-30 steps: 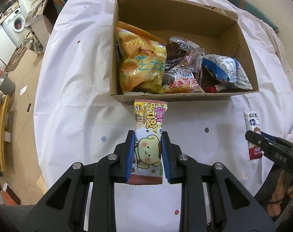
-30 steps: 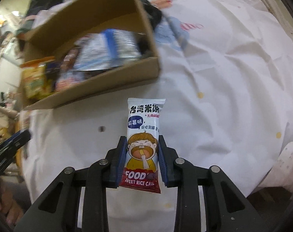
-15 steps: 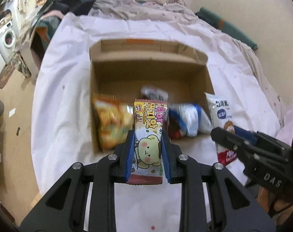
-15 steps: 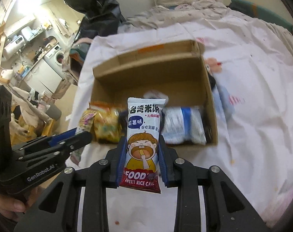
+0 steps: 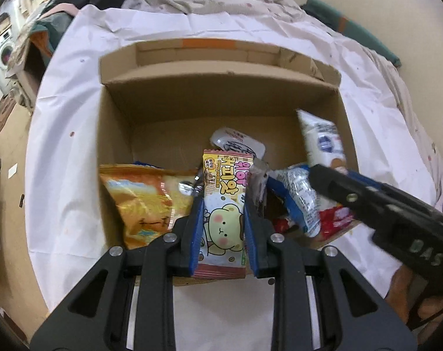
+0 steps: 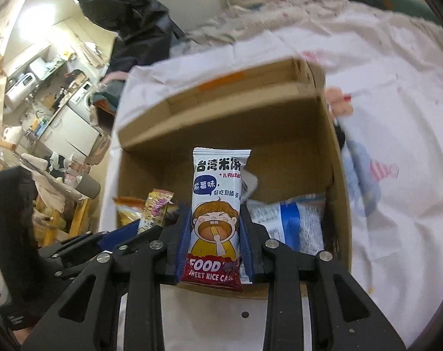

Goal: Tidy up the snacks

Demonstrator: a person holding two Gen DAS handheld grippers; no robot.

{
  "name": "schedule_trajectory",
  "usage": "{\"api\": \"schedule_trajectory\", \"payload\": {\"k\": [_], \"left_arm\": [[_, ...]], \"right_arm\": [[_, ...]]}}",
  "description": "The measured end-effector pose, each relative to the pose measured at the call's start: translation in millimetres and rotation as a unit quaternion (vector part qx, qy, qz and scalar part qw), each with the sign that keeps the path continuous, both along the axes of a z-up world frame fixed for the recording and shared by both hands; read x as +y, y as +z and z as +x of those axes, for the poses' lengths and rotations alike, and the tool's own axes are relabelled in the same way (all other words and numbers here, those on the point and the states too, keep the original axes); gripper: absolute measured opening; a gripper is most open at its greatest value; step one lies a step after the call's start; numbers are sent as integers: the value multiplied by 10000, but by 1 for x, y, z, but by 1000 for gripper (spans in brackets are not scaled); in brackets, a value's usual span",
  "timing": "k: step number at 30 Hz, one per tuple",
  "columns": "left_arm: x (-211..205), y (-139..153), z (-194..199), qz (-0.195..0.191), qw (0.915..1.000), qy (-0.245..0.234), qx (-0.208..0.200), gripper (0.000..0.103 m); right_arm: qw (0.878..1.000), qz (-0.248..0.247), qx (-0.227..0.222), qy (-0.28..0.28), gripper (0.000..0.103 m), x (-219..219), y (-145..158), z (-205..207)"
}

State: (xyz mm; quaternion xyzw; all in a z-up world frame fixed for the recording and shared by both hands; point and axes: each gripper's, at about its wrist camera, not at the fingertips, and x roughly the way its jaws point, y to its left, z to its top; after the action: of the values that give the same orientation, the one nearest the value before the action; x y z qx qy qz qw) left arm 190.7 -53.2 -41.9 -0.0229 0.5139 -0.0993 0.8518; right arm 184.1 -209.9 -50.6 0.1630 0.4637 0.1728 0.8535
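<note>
The cardboard box fills the middle of both wrist views, its far half bare while an orange chip bag and a blue-white packet crowd the near wall. The left gripper is clamped on the bear candy packet above the near edge at lower centre. The right gripper, level beside it, pinches the rice cake packet upright over the same edge.
</note>
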Motion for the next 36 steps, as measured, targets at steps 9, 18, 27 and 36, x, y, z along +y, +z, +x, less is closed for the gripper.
{"api": "schedule_trajectory", "payload": {"k": [9, 18, 27, 36], "left_arm": [[-1, -1, 7, -60, 10000, 63, 31, 23], [0, 6, -1, 96, 9999, 79, -66, 24], [5, 25, -20, 125, 9988, 126, -447, 72], [29, 74, -61, 112, 9895, 410, -1383, 72]], "right_arm": [[9998, 107, 173, 53, 32, 4, -10, 11], [9986, 454, 184, 197, 35, 0, -11, 9], [9992, 343, -194, -15, 77, -11, 10, 0], [9967, 1, -793, -189, 97, -20, 65, -44]]}}
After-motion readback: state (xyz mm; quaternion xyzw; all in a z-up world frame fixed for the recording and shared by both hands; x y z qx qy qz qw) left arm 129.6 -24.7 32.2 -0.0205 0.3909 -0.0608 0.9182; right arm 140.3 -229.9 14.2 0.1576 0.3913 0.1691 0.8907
